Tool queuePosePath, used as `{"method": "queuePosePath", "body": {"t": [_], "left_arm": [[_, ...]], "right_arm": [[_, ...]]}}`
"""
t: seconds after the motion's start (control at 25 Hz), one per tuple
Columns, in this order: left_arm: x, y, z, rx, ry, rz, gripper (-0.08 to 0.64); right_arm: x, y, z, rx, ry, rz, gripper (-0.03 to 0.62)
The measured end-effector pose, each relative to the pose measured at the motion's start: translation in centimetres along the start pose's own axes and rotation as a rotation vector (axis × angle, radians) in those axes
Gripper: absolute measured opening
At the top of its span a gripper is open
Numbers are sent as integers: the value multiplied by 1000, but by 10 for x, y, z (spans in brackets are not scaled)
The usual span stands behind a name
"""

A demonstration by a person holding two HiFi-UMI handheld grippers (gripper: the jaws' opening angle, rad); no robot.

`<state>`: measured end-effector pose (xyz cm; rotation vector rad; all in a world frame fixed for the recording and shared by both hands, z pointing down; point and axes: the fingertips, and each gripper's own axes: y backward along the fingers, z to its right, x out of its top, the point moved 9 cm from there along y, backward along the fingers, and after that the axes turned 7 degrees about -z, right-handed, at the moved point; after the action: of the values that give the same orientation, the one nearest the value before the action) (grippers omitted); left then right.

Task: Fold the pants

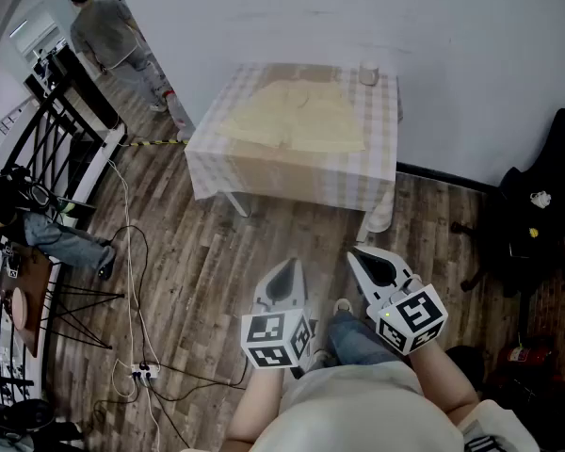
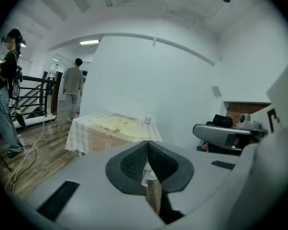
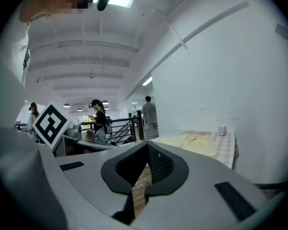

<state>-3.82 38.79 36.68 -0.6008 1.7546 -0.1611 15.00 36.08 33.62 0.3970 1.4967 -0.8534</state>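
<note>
**Pants spread on table; both grippers shut and empty, well apart from it**

- Task item: pale yellow fabric pants [image 1: 292, 116], lying flat and unfolded on top of the table. Nothing touches them.
- Support: small square table under a beige-and-white checked tablecloth [image 1: 292, 179], set against the white wall [image 1: 433, 36]. The cloth hangs down over its sides.
- Also on the table: small white cup [image 1: 368, 73], upright at the far right corner, just beside the pants but apart from them.
- Tools: white left gripper [image 1: 287, 265] and white right gripper [image 1: 356, 252], side by side low in the head view, both pointing toward the table. In each gripper view the dark ribbed pads meet, with nothing between them.
- Between grippers and table: a stretch of brown wood-plank floor [image 1: 264, 243].
- Left of that stretch: thin white and black cables [image 1: 132, 271] trail across the planks to a white power strip [image 1: 143, 372].
- Far left: black metal railing [image 1: 66, 130], with a seated person in blue jeans [image 1: 56, 238] next to it.
- Beyond the table's left corner: a person in grey clothes [image 1: 108, 31], standing with their back turned.
- Right edge: black chair with dark items piled on it [image 1: 537, 224], near the wall and well apart from the table.
</note>
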Motion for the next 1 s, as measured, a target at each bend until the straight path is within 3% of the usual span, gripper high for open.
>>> {"method": "queuePosePath", "body": {"t": [0.28,0.56,1.0], "left_arm": [[-20,33,18,7,-21,8,5],[-29,54,14,44,14,34,5],[-31,69,7,32,8,44,5]], "right_arm": [[-16,28,-23,30,-6,-9,0],[-9,35,-38,34,47,25,-2],[-13,38,-50,28,53,21,-2]]}}
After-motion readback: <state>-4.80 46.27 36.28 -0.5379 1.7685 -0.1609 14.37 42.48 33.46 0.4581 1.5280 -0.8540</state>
